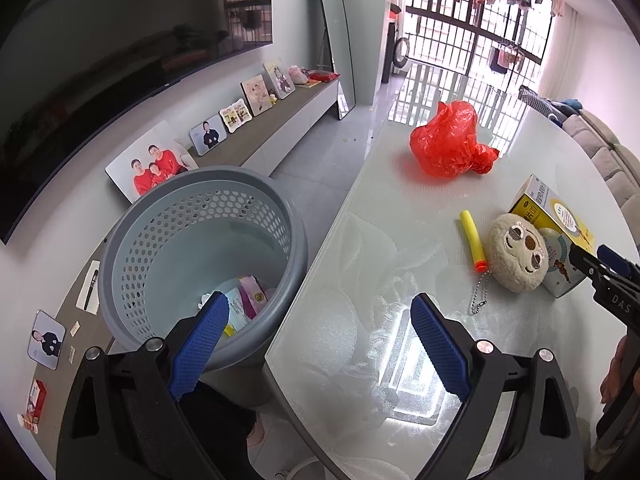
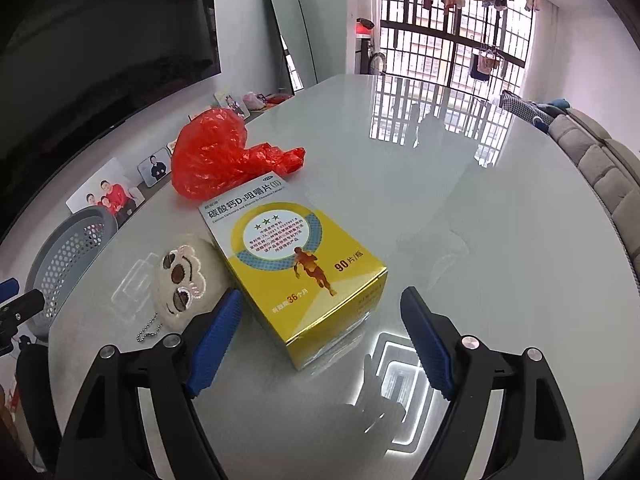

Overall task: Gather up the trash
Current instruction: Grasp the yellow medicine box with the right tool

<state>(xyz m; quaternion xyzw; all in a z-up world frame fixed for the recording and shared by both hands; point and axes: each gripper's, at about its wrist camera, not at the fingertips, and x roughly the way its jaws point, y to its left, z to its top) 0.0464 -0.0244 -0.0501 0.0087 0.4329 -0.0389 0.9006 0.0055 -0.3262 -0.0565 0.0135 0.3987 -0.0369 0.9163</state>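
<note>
A grey perforated bin [image 1: 192, 248] stands on the floor left of the glossy white table [image 1: 380, 240], with wrappers [image 1: 248, 300] lying in its bottom. My left gripper [image 1: 320, 328] is open and empty above the bin's rim and the table's left edge. On the table lie a crumpled red plastic bag [image 1: 448, 146], a yellow foam dart [image 1: 472, 246], a plush keychain [image 1: 518, 258] and a yellow-and-white medicine box [image 2: 296, 272]. My right gripper [image 2: 320, 332] is open, its fingers on either side of the box's near end. The bag [image 2: 216, 160] lies beyond the box.
A low TV cabinet [image 1: 256, 136] with photo frames runs along the left wall under a large dark TV [image 1: 100, 60]. A mirror [image 1: 336, 40] leans on the wall. A sofa [image 2: 600, 168] borders the table's right side. The bin also shows in the right wrist view [image 2: 68, 256].
</note>
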